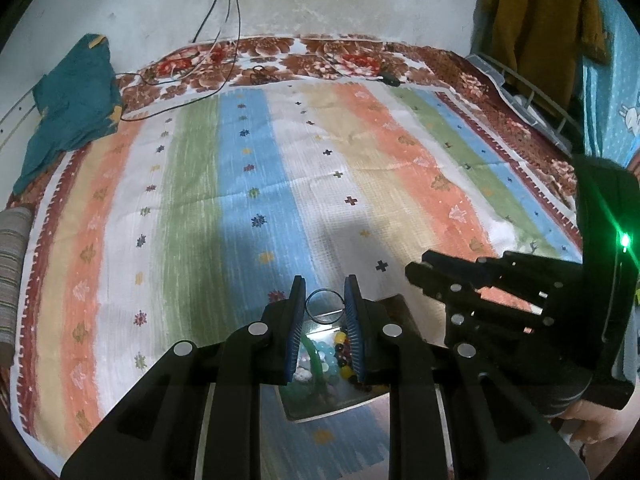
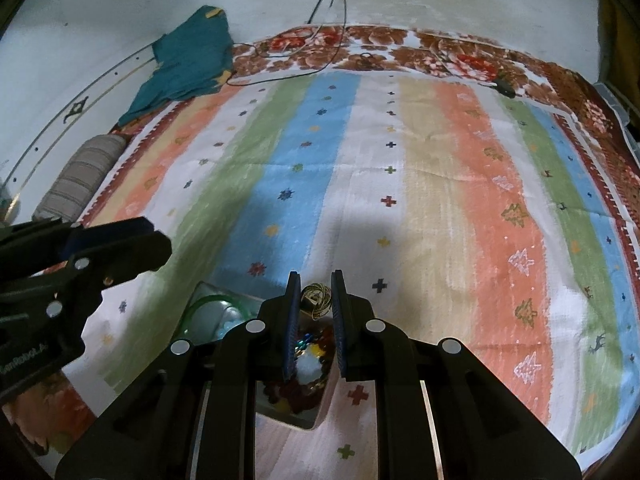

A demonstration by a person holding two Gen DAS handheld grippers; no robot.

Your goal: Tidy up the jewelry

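Both tools lean low over the bed, angled forward and down, side by side above a shallow shiny metal tray (image 1: 320, 408) that lies on the striped, pastel-coloured bedspread (image 1: 224, 184).

The left tool (image 1: 325, 300) has its blue-padded fingers (image 1: 297, 320) parted a modest way, and a thin dark ring bangle (image 1: 325, 306) stands between the pads near their tips. Its rim meets both pads or comes very near them; whether it is truly pinched I cannot tell. Just beneath and behind the fingers the tray holds loose coloured beads (image 1: 340, 350) in yellow, pale blue and dark red, with a green bangle (image 1: 314, 356) curving through them.

The right tool (image 2: 316, 294) is parted about as far. A small gold wire-ball ornament (image 2: 317, 300) sits between its fingertips, close to both pads, and again a firm grip cannot be confirmed. Under this tool lies a heap of dark red and mixed beads (image 2: 308, 376) with a white fluffy tuft on top. To its left a pale green bangle (image 2: 208, 308) rests in the tray.

In the left view the right tool shows ahead to the right, with a bit of the person's bare hand (image 1: 596, 420) behind it.
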